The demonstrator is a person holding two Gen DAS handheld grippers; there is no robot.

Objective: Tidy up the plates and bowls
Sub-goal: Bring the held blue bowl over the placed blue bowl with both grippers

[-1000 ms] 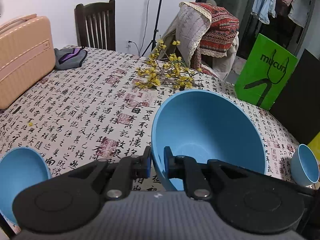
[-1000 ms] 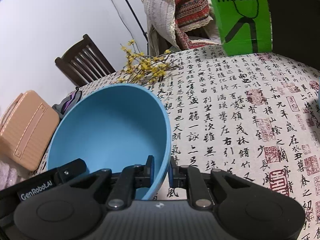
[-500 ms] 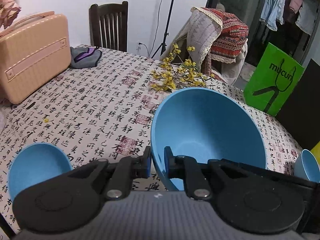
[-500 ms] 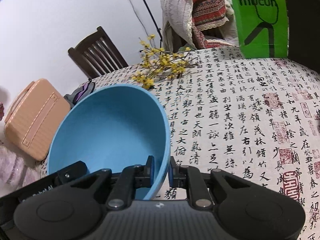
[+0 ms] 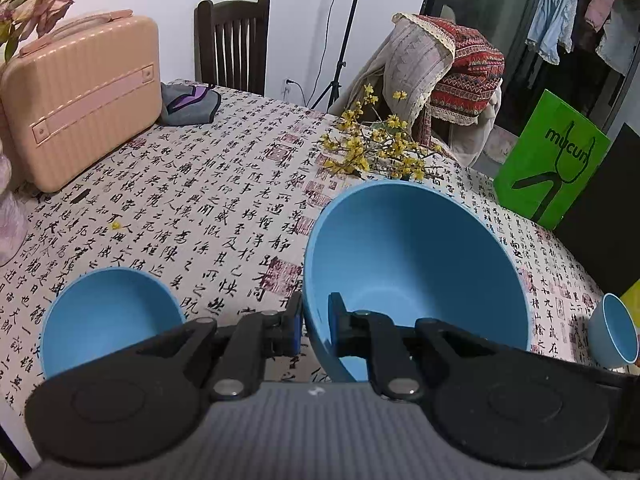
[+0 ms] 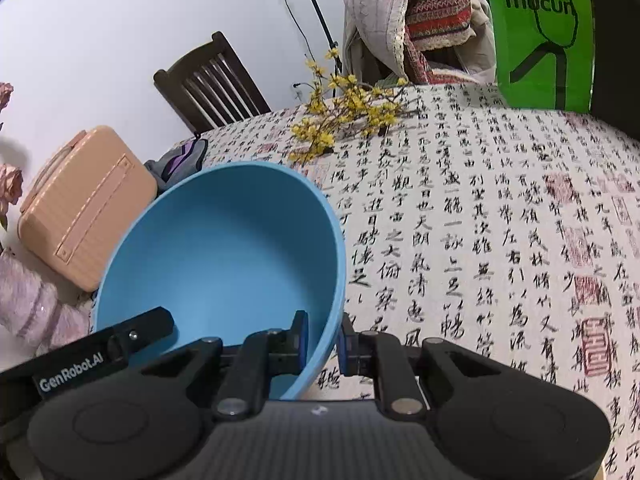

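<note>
A large blue bowl is held above the table by both grippers. My left gripper is shut on its left rim. My right gripper is shut on its right rim, and the bowl fills the left of the right wrist view. The other gripper's black body shows at the bowl's far side. A medium blue bowl sits on the table at lower left. A small blue bowl lies tilted at the far right.
The table has a calligraphy-print cloth. A peach case and a grey-purple cloth stand at the back left. Yellow flower sprigs lie at the back. A green bag, a draped chair and a wooden chair surround it.
Both grippers have lifted the large bowl and moved back. More of the table and the whole medium bowl at lower left have come into view.
</note>
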